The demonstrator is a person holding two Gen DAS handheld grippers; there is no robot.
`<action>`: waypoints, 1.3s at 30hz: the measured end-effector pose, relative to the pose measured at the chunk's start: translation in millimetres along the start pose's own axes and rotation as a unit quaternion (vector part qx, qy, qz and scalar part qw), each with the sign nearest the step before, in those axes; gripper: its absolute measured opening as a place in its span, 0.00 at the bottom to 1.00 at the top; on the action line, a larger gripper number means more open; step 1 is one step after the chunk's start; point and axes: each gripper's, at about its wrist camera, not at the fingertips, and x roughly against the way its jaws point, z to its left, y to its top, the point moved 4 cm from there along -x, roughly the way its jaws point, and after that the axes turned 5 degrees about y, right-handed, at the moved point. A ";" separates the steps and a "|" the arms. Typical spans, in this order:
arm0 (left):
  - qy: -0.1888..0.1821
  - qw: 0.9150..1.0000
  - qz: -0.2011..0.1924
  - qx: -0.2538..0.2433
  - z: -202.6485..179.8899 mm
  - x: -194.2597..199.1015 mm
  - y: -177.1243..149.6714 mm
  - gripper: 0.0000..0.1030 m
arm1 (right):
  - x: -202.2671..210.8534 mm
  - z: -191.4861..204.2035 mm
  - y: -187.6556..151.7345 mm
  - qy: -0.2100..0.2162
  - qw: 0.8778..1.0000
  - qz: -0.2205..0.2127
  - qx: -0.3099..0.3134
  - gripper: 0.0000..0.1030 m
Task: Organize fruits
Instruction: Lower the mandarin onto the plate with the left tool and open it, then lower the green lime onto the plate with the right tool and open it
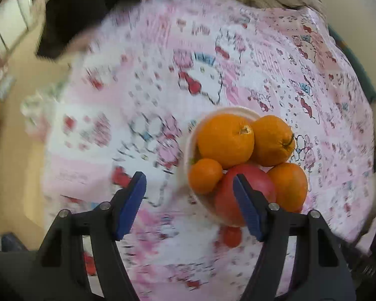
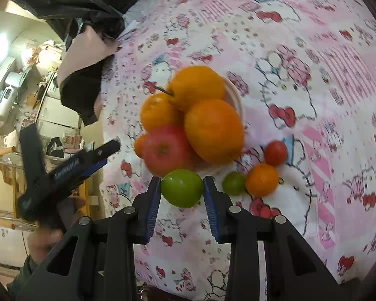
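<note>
Five oranges [image 2: 214,130], one apple [image 2: 166,150], two green fruits [image 2: 182,188], one tomato [image 2: 275,153].

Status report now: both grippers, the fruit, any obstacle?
Right gripper shut on green fruit. Left gripper open, empty. Bowl piled full. Three small fruits loose beside it.

Pink cartoon-print cloth [image 2: 300,57] covering surface; black garment [image 2: 80,92] at edge; cluttered shelves [image 2: 20,95] beyond.

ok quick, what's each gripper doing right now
left gripper: open, holding nothing.
right gripper: fingers closed on the green fruit.
</note>
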 end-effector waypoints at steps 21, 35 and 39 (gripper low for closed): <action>0.025 0.999 -0.010 0.023 28.9 10.3 -15.6 0.66 | -75.2 30.5 64.0 -0.081 0.995 -0.009 0.060 0.35; -0.009 1.000 -0.013 0.012 16.2 16.3 -17.4 0.66 | -71.3 31.1 58.7 -0.083 0.995 -0.011 0.058 0.45; -0.014 1.000 -0.012 0.011 14.7 17.0 -18.8 0.66 | -58.5 37.0 56.8 -0.068 0.996 -0.016 0.058 0.50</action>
